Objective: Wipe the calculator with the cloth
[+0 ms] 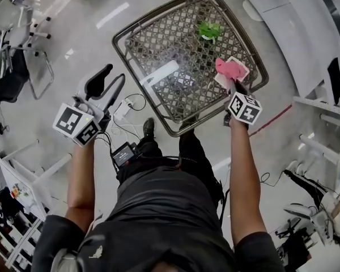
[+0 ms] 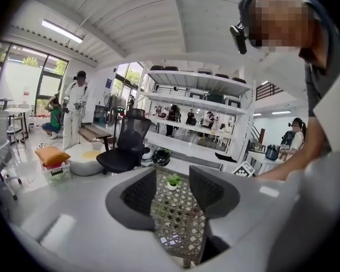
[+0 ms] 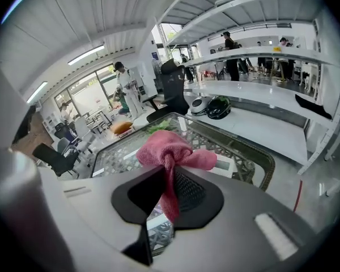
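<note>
Hanging bunched from the right tongs [image 3: 169, 180], which pinch it tight, the pink terry cloth [image 3: 165, 149] overlaps a pale flat calculator [image 1: 221, 81] near the lattice-patterned glass desk's [image 1: 158, 50] right edge. Left tongs [image 2: 173, 188] are spread, empty, beside the desk.

Calculator [image 1: 242, 65]: largely under cloth [image 1: 229, 68], right of centre, keys too small to read | right gripper [image 1: 235, 85]: jaws' tips hidden by cloth | plant [image 1: 209, 30]: upper centre, pot indistinct
</note>
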A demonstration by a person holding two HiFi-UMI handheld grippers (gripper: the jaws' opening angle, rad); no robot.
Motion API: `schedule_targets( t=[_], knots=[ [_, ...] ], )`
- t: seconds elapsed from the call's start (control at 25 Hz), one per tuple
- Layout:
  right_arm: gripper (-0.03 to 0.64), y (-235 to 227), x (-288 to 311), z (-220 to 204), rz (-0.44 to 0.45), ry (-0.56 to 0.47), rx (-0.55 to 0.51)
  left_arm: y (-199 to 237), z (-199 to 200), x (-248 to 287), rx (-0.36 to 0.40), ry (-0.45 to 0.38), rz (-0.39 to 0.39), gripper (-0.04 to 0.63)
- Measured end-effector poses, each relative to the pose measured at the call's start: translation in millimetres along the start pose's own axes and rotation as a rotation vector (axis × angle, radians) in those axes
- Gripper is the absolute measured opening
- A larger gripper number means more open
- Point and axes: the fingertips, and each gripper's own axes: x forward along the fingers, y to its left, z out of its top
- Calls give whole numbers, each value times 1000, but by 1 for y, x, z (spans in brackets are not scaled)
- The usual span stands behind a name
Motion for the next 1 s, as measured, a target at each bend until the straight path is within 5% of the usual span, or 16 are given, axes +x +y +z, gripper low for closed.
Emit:
schedule_targets(
  t=[0.44, 0.76, 1.0],
  knots=[
    [48, 110, 50, -62, 162, 156, -110, 34, -9, -64, -22, -35, 88, 221],
    [49, 134, 69, -102, 159, 299, -165, 55, -19, -99, -41, -53, 133, 221],
    [74, 142, 60, -101, 154, 312, -181, 67, -13, -122, -39, -90, 150, 221]
  ],
)
